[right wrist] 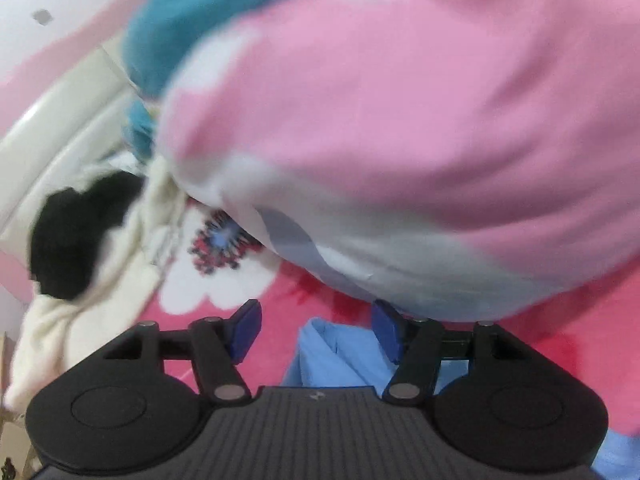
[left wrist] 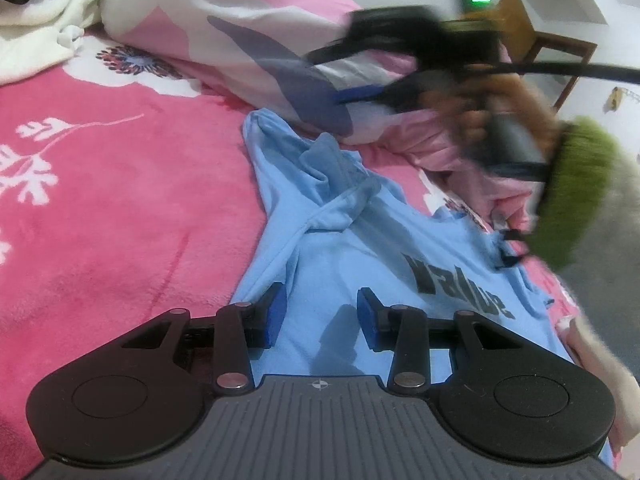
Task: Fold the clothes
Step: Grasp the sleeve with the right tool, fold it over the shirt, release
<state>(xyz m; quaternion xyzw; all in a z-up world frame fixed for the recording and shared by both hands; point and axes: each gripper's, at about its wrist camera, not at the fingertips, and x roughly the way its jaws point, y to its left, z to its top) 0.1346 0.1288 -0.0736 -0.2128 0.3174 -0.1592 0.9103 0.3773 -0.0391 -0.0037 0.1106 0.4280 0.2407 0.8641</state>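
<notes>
Blue shirt spread on pink bed, left hand-held gripper part-open over it – empty, right hand-held gripper open – holding nothing, blurred

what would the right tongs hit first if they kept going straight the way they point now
Probably the pink and white quilt bulging just ahead of the right tongs, whose jaws stand open and empty. The light blue shirt lies below them. Blur leaves depth unclear.

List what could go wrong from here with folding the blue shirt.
1. The blue shirt is bunched near its collar; folding now may lock in wrinkles.
2. The pink quilt lies against the shirt's top edge and could get caught.
3. The right gripper is open, with shirt fabric loose beneath it.
</notes>
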